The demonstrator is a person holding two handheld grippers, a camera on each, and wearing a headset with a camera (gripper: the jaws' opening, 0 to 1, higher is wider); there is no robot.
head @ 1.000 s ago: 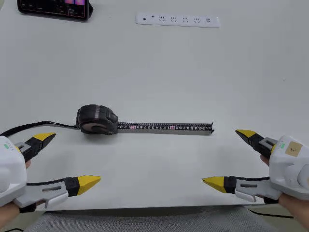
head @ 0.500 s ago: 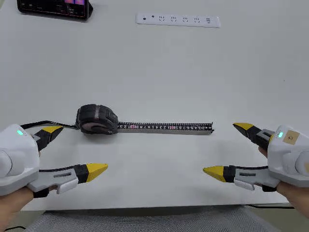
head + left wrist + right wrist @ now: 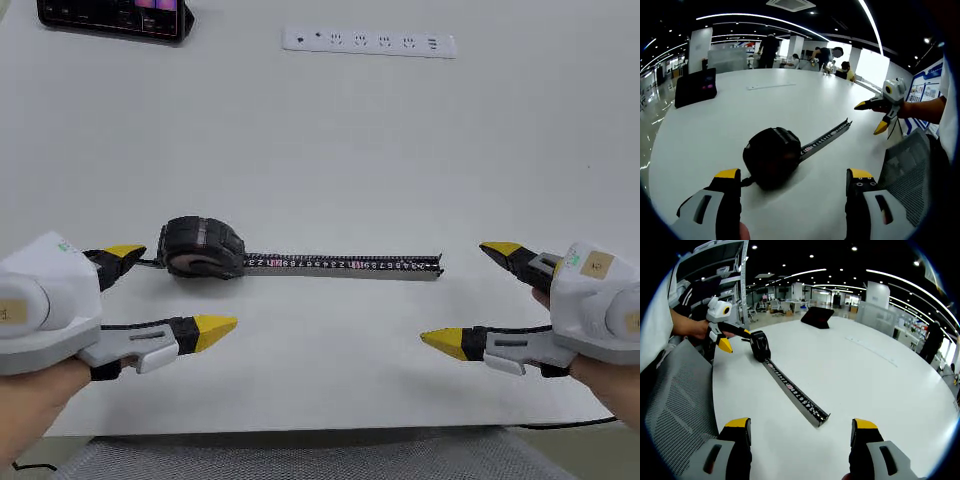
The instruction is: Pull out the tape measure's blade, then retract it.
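Observation:
A black tape measure case (image 3: 201, 248) lies on the white table with its blade (image 3: 340, 264) pulled out to the right, ending in a hook (image 3: 438, 266). My left gripper (image 3: 172, 293) is open just left of and in front of the case, touching nothing; in the left gripper view the case (image 3: 772, 156) sits close between its yellow-tipped jaws. My right gripper (image 3: 470, 296) is open a little right of the blade's end, holding nothing; in the right gripper view the blade (image 3: 792, 391) runs away toward the case (image 3: 760, 346).
A white power strip (image 3: 368, 42) lies at the far side of the table, and a dark tablet (image 3: 115, 17) stands at the far left. A black strap (image 3: 60, 262) trails left from the case. The table's front edge (image 3: 300, 432) is close to both grippers.
My left gripper has moved up and right, closer to the case. My right gripper has shifted slightly toward the blade's end. The tape measure has not moved.

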